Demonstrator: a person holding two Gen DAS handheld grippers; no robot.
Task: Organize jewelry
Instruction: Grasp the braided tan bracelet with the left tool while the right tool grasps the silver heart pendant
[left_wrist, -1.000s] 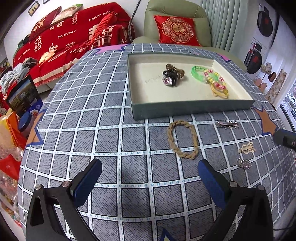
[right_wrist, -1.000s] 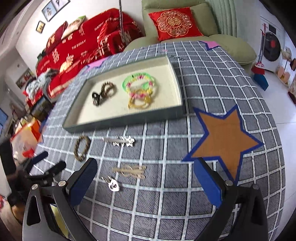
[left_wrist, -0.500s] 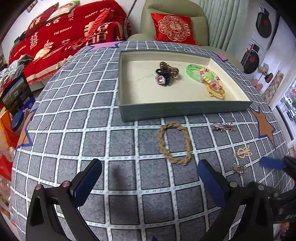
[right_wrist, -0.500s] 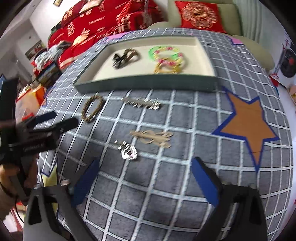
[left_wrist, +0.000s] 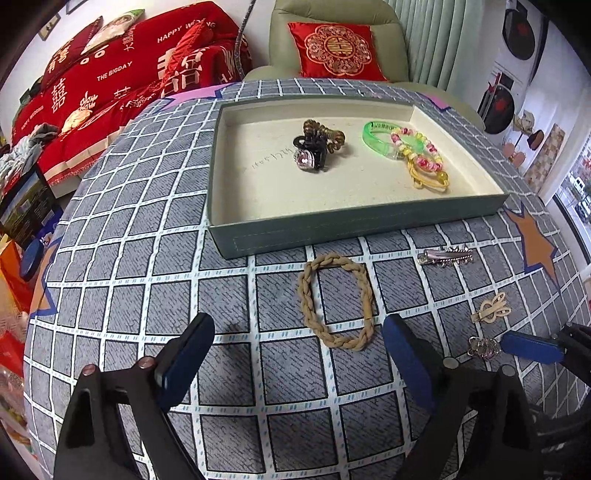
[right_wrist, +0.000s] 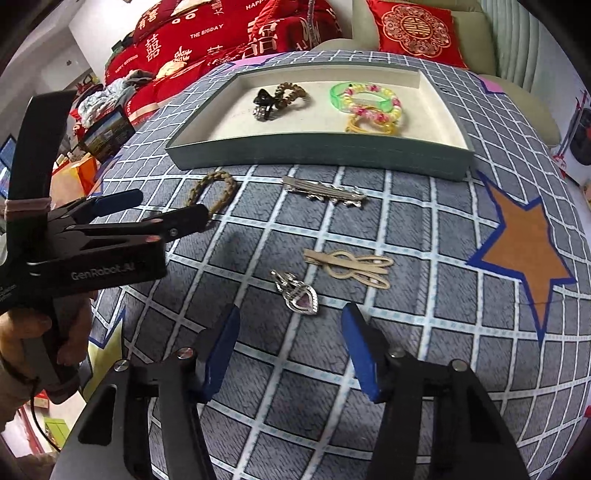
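Right wrist view is showing the heart pendant (right_wrist: 300, 295) lying flat on the checked tablecloth (right_wrist: 424, 229), just ahead of the right gripper (right_wrist: 290, 350), whose jaws are standing wide and empty either side of it. It is looking small, light, hard and shiny, so it is likely sliding on the cloth; pinching across the heart's broad body seems safer than catching the thin bail end. Just beyond it the beige bow clip (right_wrist: 349, 265) and the silver clip (right_wrist: 325, 192) are lying apart, and the braided band (left_wrist: 336, 299) is sitting between the open, empty fingers of the left gripper (left_wrist: 299, 354). The tray (right_wrist: 317, 151) behind is already holding bracelets and a claw clip.
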